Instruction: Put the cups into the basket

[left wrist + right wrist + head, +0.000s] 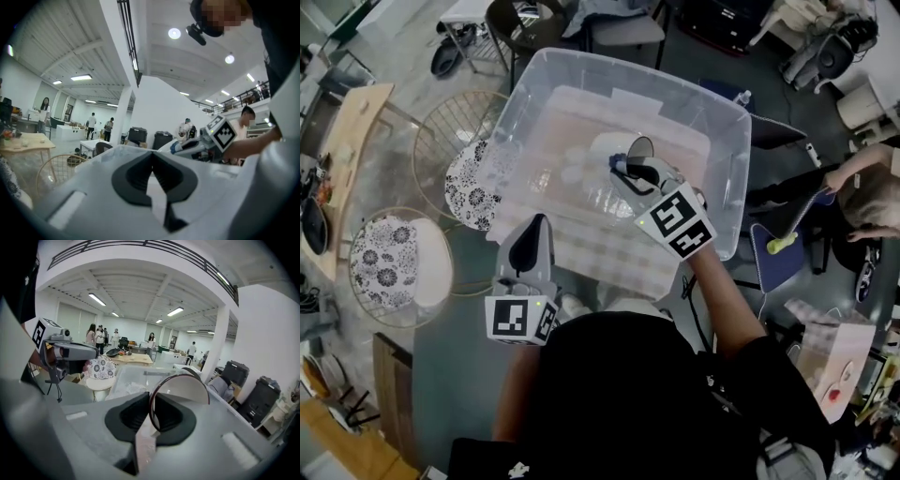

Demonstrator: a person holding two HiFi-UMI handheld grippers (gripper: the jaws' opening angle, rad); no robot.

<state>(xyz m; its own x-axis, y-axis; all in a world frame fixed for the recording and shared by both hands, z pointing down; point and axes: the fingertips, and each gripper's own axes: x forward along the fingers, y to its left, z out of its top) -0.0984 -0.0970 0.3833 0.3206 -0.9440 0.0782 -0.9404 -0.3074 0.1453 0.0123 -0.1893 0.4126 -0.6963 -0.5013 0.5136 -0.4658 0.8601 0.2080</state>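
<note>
While one cup is in hand and not yet released, the task stands part-way at best.

1. Basket: a large clear tub with a rim all round. It stands directly in front of the person and serves as the reference for all positions below. Faint pale round shapes show through near its floor, left of centre. Whether they are cups already delivered cannot be told.

2. Right gripper: it reaches over the basket, right of its centre. Its jaws stand a narrow way apart and are clamped on the wall of the cup, one pad inside the mouth and one outside.

3. Left gripper: it is held outside the basket, at its near edge, close to the person's body. Its jaws are brought together with nothing between them, so it takes no part in the present step.

4. Cup: pale inside with a dark rim, gripped at the rim and tipped so its mouth faces sideways. It hangs within the basket's outline and appears to be above the rim rather than resting on the floor.

Assessment: the carry of this cup looks nearly complete. Lowering it and opening the jaws remain. No other cup can be made out outside the basket, so how many are left cannot be stated.
</note>
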